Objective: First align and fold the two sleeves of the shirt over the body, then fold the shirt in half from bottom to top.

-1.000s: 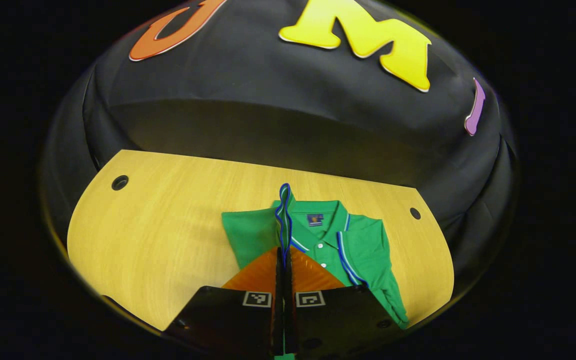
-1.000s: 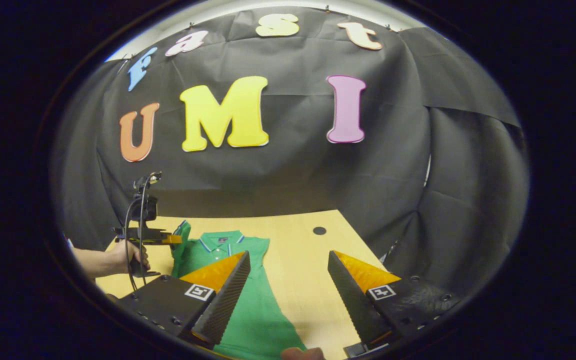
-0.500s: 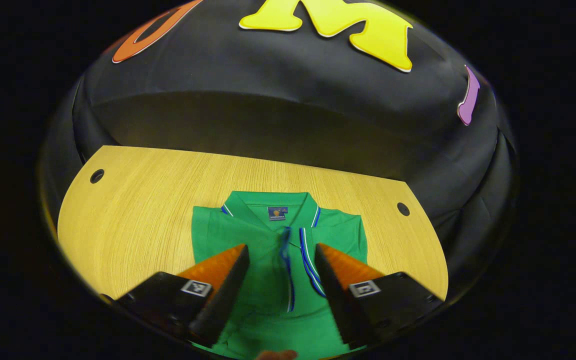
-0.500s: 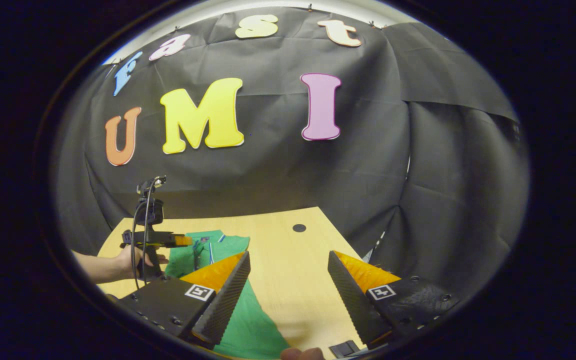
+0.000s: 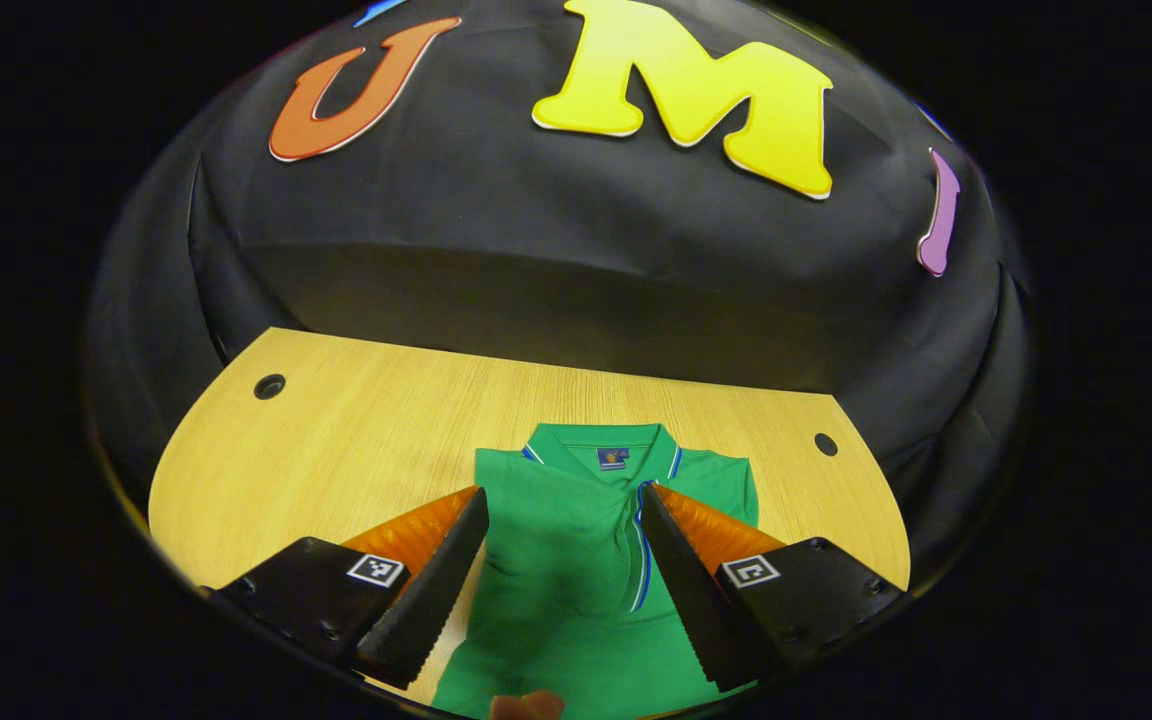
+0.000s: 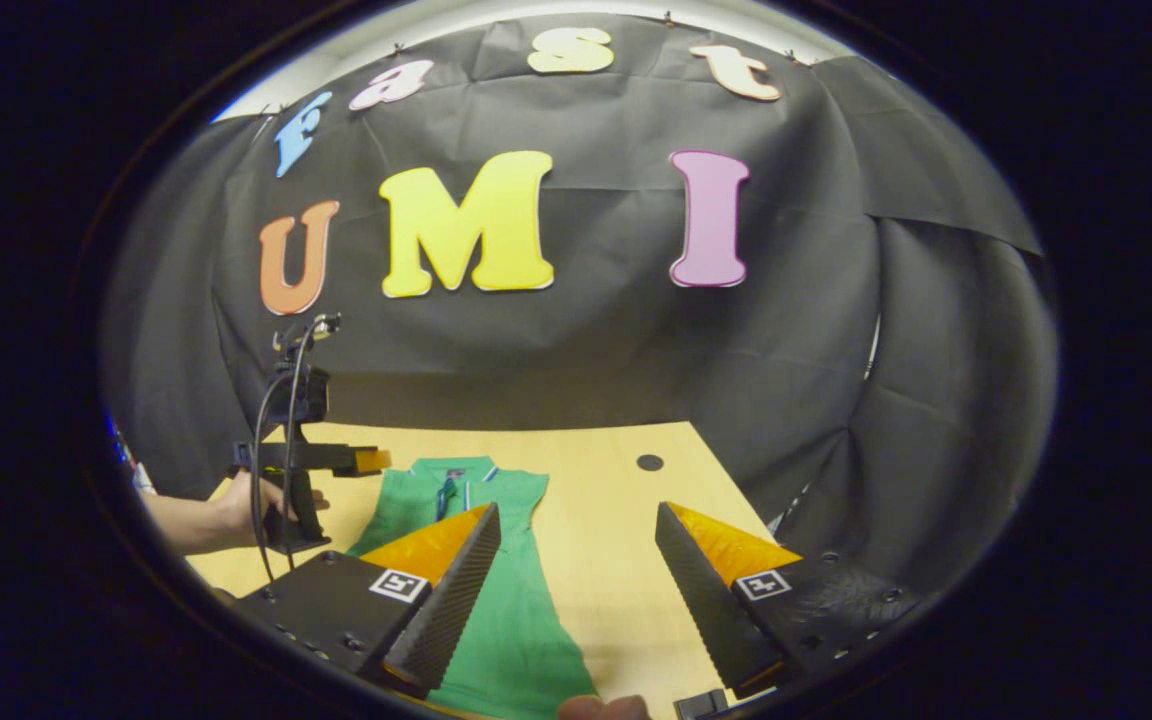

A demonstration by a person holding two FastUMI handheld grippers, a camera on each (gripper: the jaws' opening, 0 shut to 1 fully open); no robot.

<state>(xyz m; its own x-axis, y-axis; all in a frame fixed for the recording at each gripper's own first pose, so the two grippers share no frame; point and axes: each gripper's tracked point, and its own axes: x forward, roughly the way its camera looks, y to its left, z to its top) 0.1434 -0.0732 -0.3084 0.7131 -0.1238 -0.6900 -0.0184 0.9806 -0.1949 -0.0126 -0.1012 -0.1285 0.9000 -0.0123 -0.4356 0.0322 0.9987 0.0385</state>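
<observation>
The left claw (image 5: 561, 535) has let go of the sleeve and pulled back; both claws are wide open and hold nothing. The green shirt (image 5: 576, 560) lies flat on the desk (image 5: 356, 440), sleeves folded in. It looks soft and floppy, so pinch the bottom edge.

Green shirt (image 5: 576, 560) lies flat, sleeves folded in.
</observation>
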